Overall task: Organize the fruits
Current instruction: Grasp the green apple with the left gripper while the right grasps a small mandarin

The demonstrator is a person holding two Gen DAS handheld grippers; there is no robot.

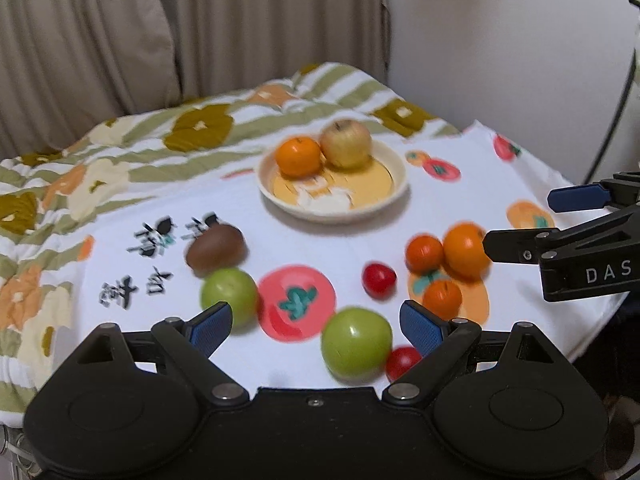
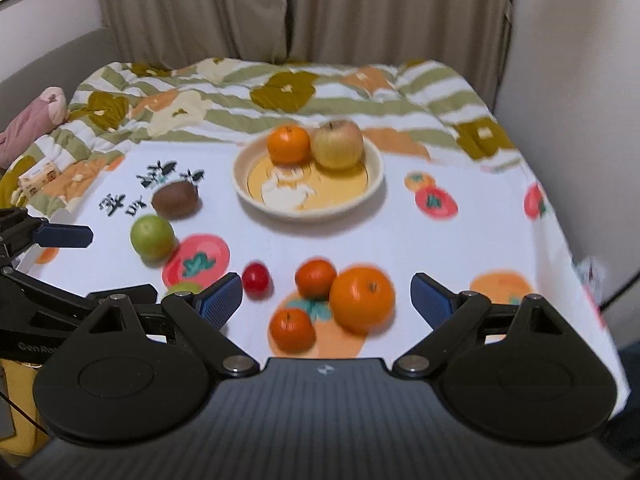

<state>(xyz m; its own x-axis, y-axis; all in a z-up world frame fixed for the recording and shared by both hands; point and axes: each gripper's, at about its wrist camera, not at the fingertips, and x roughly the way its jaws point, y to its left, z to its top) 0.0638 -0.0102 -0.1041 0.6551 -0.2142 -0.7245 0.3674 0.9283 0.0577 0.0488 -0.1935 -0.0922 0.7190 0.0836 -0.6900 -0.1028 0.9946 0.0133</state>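
Note:
A cream plate point(image 1: 394, 196) point(image 2: 372, 188) at the back holds an orange point(image 1: 298, 157) point(image 2: 289, 145) and a yellowish apple point(image 1: 346, 143) point(image 2: 338, 144). Loose on the white cloth lie a kiwi point(image 1: 215, 247) point(image 2: 175, 199), two green apples point(image 1: 229, 294) point(image 1: 356, 342) point(image 2: 152, 237), two red cherry tomatoes point(image 1: 379, 279) point(image 1: 402, 361) point(image 2: 256, 277), a big orange point(image 1: 466, 250) point(image 2: 362, 298) and two small tangerines point(image 1: 424, 253) point(image 1: 442, 299) point(image 2: 316, 279) point(image 2: 291, 329). My left gripper point(image 1: 316, 322) is open, just above the nearer green apple. My right gripper point(image 2: 326, 300) is open, around the big orange and tangerines.
The fruit-print cloth point(image 1: 440, 208) covers a table on a bed with a flowered quilt point(image 1: 120, 148) point(image 2: 280, 88). Curtains point(image 2: 280, 8) hang behind. A wall stands at the right. The cloth's right edge drops off point(image 2: 592, 280). A small carton point(image 2: 38, 176) lies at the left.

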